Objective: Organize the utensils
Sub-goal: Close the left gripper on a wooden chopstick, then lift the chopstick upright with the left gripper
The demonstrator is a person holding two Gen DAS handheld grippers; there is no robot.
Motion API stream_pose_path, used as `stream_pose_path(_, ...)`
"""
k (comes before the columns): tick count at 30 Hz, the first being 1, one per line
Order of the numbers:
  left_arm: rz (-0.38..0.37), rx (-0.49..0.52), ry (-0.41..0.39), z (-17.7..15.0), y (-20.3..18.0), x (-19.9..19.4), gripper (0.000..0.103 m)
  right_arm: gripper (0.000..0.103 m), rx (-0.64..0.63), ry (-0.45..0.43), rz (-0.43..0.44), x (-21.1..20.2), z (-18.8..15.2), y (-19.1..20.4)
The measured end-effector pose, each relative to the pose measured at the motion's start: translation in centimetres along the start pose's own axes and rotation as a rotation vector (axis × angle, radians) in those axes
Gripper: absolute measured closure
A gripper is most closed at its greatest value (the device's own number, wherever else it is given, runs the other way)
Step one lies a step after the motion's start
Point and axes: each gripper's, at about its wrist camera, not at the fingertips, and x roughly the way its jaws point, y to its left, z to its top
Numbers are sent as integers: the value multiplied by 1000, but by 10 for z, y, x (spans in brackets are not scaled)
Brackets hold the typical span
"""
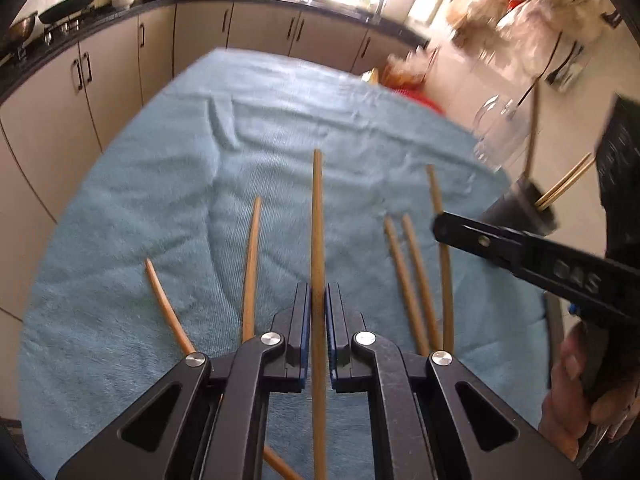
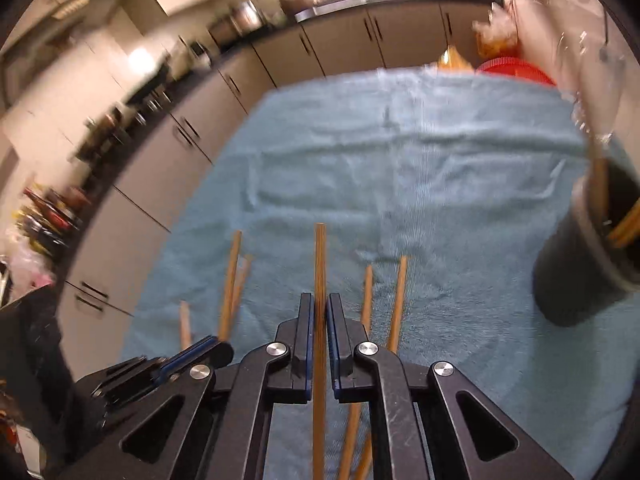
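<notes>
Black holder (image 2: 580, 264) contents blurred, cut off

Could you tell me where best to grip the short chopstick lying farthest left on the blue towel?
That chopstick lies flat on the towel, apart from its neighbours. Grip it mid-shaft from straight above, jaws straddling its width. It is thin and low, so a side approach would likely only push it.

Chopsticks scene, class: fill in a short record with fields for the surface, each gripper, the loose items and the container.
surface: blue towel over a table
left gripper: shut on a chopstick
right gripper: shut on another chopstick
loose chopsticks: several lying on the towel
container: dark cup at the right, already holding chopsticks
</notes>
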Motion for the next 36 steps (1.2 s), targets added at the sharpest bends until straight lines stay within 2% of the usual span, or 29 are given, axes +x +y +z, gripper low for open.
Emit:
stream_pose_path(6, -6, 20, -117, 2, -17, -44, 96, 96, -52, -202, 24, -74, -23, 14)
stream_pose_path(12, -5, 46, -185, -2, -29, -75, 96, 96, -46, -329, 29, -117, -49, 20)
stream_pose_path(18, -11, 56, -207, -9, -36, -90, 96, 96, -13, -386, 29, -145, -67, 12)
stream_pose_path(36, -46, 82, -232, -20, -52, -112, 96, 96, 57, -456, 18, -185, -81, -11)
